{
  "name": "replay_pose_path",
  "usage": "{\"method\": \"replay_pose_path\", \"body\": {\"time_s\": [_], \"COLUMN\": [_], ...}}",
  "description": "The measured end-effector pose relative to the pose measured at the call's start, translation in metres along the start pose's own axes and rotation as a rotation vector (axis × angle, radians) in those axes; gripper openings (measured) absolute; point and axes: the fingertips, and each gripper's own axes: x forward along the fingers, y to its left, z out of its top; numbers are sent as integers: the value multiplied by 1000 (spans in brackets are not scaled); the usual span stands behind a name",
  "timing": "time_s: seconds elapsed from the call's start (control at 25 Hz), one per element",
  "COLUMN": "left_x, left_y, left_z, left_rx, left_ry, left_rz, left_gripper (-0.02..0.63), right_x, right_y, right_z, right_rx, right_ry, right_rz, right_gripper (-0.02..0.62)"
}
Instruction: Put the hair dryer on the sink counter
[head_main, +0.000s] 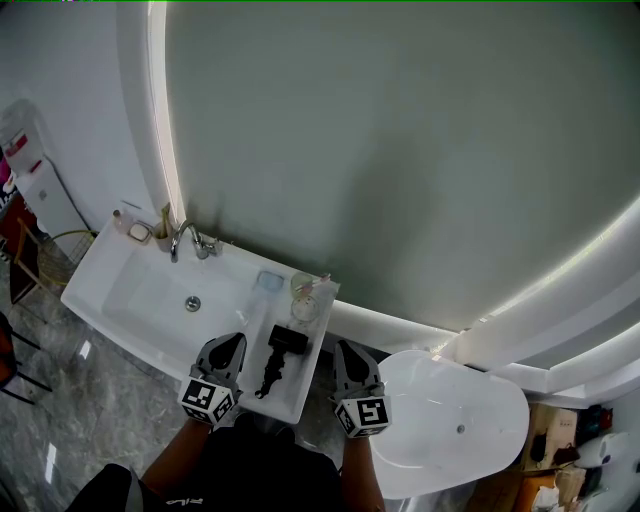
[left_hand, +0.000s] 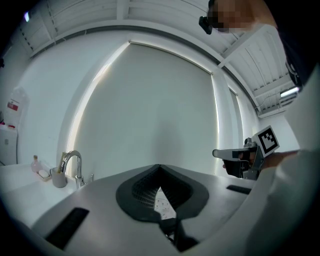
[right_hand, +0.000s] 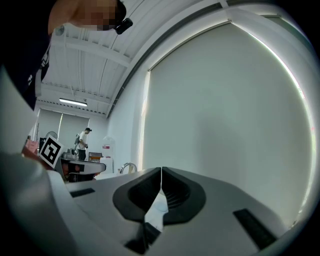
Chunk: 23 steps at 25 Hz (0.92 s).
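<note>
A: Head view, looking down: lying flat on the sink counter (head_main: 105, 270), right of the faucet (head_main: 186, 240), the hair dryer (head_main: 287, 339)?

B: Lying flat, cord (head_main: 270, 378) trailing. Hovering right of the faucet too: left gripper (head_main: 231, 345), pressed together, pinching nothing. Farther right of the faucet, right gripper (head_main: 346, 350), likewise pressed together, empty.

My grey left gripper (head_main: 232, 343) and right gripper (head_main: 346, 347) have black pads (left_hand: 140, 196) and black-and-white marker cubes (head_main: 208, 398); I wear a dark top (head_main: 250, 462).
</note>
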Motion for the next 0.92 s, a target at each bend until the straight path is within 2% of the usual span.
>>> {"method": "replay_pose_path", "body": {"time_s": [0.48,0.64,0.92], "left_x": [0,1,4], "left_y": [10,9,16], "left_z": [-2,-4,-17], "left_rx": [-8,12,-10], "left_ry": [0,3,40], "left_rz": [9,-2,7], "left_gripper": [25,25,25], "right_x": [6,8,12], "right_y": [4,3,2], "right_z": [-4,-7,-7], "right_rx": [-18,-8,-8], "right_ry": [13,32,34], "right_rz": [6,-11,-9], "right_gripper": [29,29,29]}}
